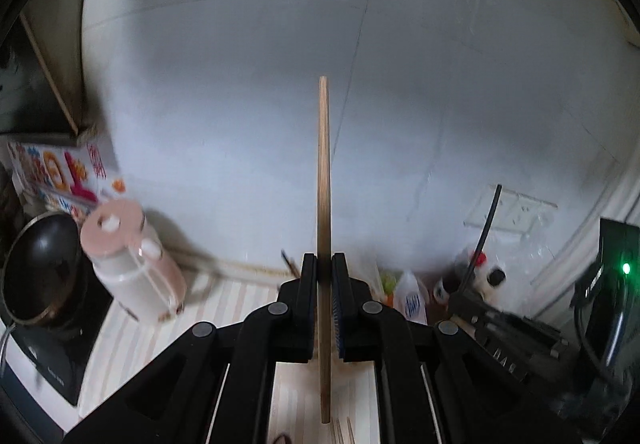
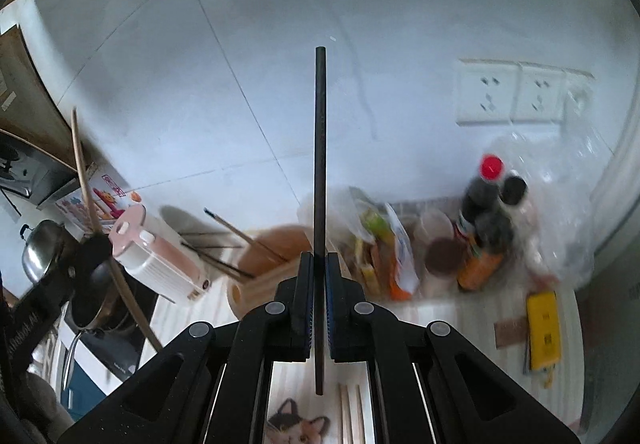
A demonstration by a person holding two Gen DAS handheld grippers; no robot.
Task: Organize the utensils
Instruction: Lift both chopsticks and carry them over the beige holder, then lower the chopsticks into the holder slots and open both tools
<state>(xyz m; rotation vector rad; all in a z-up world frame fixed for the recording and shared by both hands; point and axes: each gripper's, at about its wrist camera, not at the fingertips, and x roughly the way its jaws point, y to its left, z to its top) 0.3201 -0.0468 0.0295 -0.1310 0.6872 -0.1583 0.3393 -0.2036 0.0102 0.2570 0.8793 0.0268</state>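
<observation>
My left gripper [image 1: 324, 258] is shut on a light wooden chopstick [image 1: 324, 180] that stands upright between its fingers. In the right wrist view this gripper [image 2: 90, 244] and its wooden chopstick [image 2: 82, 164] show at the left. My right gripper [image 2: 319, 257] is shut on a black chopstick [image 2: 320, 148], also upright. A brown wooden utensil holder [image 2: 260, 276] stands just beyond and left of the right gripper, with several chopsticks [image 2: 232, 232] leaning in it. Loose wooden chopsticks [image 2: 350, 416] lie on the counter below the right gripper.
A pink-lidded jug [image 1: 132, 264] [image 2: 156, 256] and a black pot [image 1: 40, 268] on a cooktop stand at the left. Bottles [image 2: 486, 228], snack packets [image 2: 384, 244] and a plastic bag are at the right, below wall sockets [image 2: 516, 92]. A yellow box [image 2: 542, 328] lies near the right edge.
</observation>
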